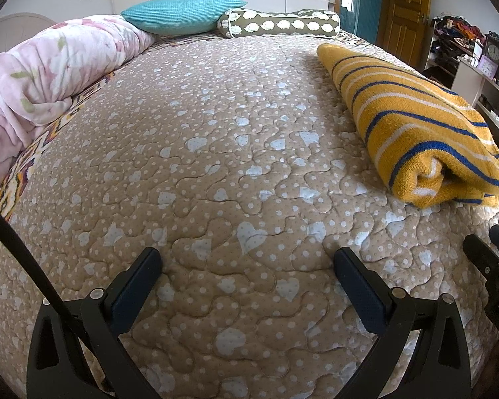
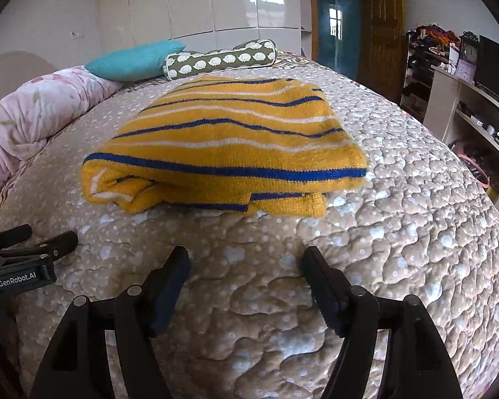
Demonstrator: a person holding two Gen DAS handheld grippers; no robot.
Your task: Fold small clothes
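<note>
A folded yellow sweater (image 2: 226,146) with blue and white stripes lies on the quilted beige bedspread (image 2: 256,299). My right gripper (image 2: 246,261) hovers open just in front of its near edge, nothing between the fingers. In the left wrist view the same sweater (image 1: 412,116) lies at the right, and my left gripper (image 1: 248,259) stands open over bare bedspread (image 1: 216,166) to its left. Each gripper shows at the edge of the other's view: the left gripper (image 2: 46,244) and the right gripper (image 1: 492,249).
A rolled pink floral blanket (image 1: 46,76) runs along the bed's left side. A teal pillow (image 1: 179,13) and an olive patterned bolster (image 1: 279,25) lie at the head. Shelves and a desk (image 2: 465,106) stand beyond the bed's right edge.
</note>
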